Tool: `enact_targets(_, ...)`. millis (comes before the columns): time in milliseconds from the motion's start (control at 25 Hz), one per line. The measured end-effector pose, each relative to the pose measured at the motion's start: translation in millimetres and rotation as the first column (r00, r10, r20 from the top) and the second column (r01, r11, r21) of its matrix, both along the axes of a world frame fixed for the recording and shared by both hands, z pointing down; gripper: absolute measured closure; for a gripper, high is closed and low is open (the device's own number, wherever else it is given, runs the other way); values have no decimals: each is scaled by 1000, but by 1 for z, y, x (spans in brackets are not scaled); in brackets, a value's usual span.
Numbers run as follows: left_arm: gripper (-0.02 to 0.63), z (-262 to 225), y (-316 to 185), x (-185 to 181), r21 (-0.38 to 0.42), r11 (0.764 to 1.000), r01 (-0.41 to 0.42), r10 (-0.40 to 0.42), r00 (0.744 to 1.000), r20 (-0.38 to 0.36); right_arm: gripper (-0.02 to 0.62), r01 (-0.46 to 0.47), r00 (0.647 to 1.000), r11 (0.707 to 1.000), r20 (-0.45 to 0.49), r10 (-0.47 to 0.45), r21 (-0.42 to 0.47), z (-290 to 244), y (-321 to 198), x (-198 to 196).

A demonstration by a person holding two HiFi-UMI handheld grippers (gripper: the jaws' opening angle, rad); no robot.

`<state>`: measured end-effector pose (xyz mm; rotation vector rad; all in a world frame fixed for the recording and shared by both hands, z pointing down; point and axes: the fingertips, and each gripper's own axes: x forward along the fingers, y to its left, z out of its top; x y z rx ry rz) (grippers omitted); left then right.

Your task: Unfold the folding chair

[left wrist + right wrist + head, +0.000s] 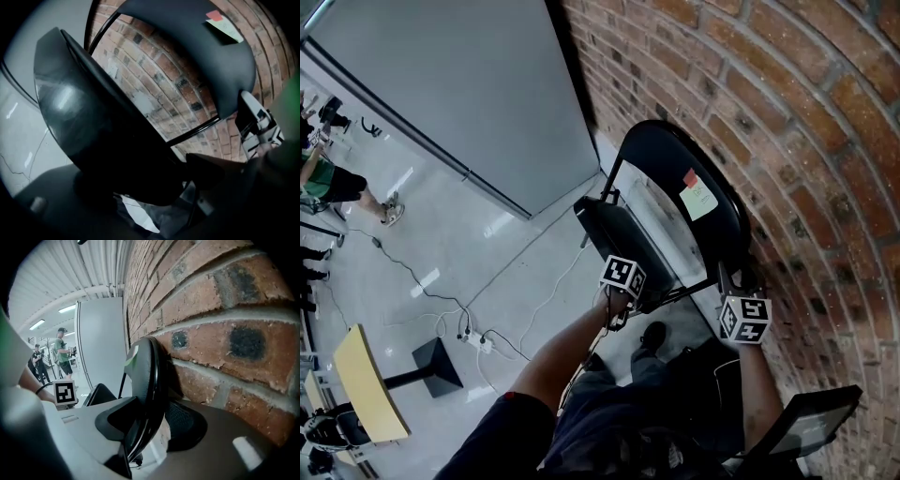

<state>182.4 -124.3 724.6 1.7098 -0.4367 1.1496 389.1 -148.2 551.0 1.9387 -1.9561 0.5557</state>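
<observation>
The person's two arms reach out to a black folding chair (712, 234) that stands close against the brick wall (787, 112). The left gripper (625, 302) has its jaws pinching the near edge of the seat (614, 230), and the seat is tilted, not flat. At 3 o'clock from it, the right gripper (729, 281) has its jaws pressed on the side rim of the backrest (145, 366), just beside the bricks. A pale green note (700, 201) is stuck on the backrest, with a small red note (690, 177) touching it at 11 o'clock. Farther off, at 8 o'clock from the chair, a white power strip (478, 342) lies on the shiny floor (469, 253) with thin cables. A big grey panel (459, 84) stands at 10 o'clock. Far away at 9 o'clock stands a person in a green shirt (319, 176).
</observation>
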Motion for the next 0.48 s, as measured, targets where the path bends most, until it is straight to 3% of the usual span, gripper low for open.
enact_targets(200,144,12,14,-29,-49,998,26,-26,1000,4,414,2,1000,1000,15,-1,-31,10,-1,0)
enact_targets(480,155,12,16,-34,-44,998,36,-36,999,-7,413,-1,1000,999,10,2,-42,11,0,-2)
